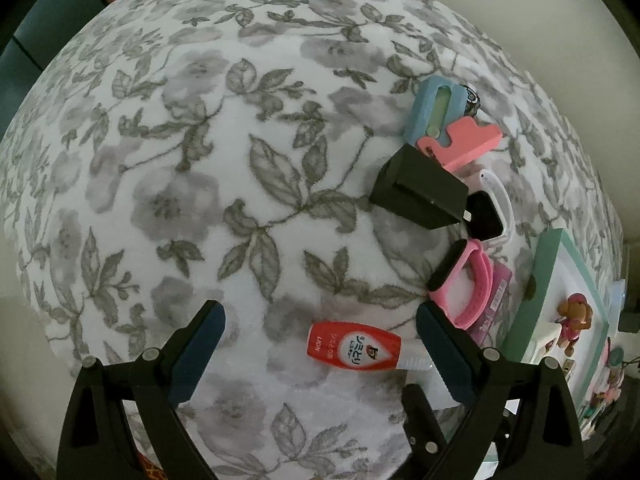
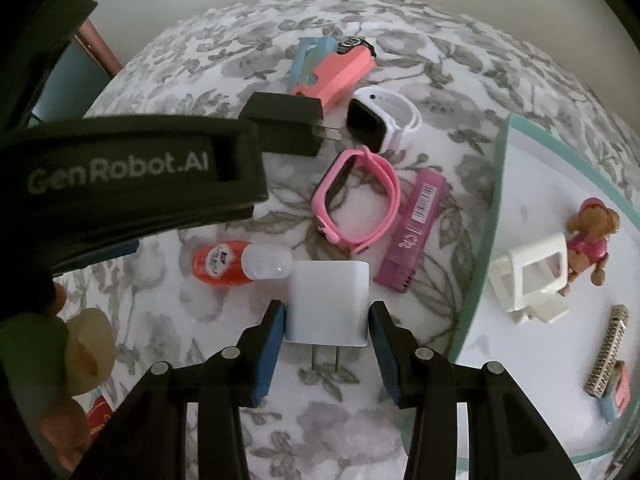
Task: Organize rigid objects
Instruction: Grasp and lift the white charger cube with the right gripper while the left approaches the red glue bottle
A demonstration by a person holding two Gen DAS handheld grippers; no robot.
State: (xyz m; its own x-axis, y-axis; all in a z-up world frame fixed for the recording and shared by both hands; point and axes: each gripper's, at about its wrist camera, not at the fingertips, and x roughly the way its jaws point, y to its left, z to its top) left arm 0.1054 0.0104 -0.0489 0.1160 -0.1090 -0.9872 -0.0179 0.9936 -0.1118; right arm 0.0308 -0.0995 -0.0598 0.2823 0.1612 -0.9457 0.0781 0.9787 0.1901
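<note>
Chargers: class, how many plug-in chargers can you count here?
2. The white charger sits between the right gripper fingers; the black charger lies farther back beside the white watch. Others may be hidden.

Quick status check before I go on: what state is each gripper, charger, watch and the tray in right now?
Right gripper: jaws bracketing the white charger, not clearly clamped.
Left gripper: open, empty.
White charger: lying flat, prongs toward camera.
Black charger: on its side.
Pink watch: band looped shut.
White watch: screen dark.
Tray: partly filled.

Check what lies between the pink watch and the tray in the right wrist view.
A purple barcoded case lies on the floral cloth between the pink watch and the tray, touching neither.
</note>
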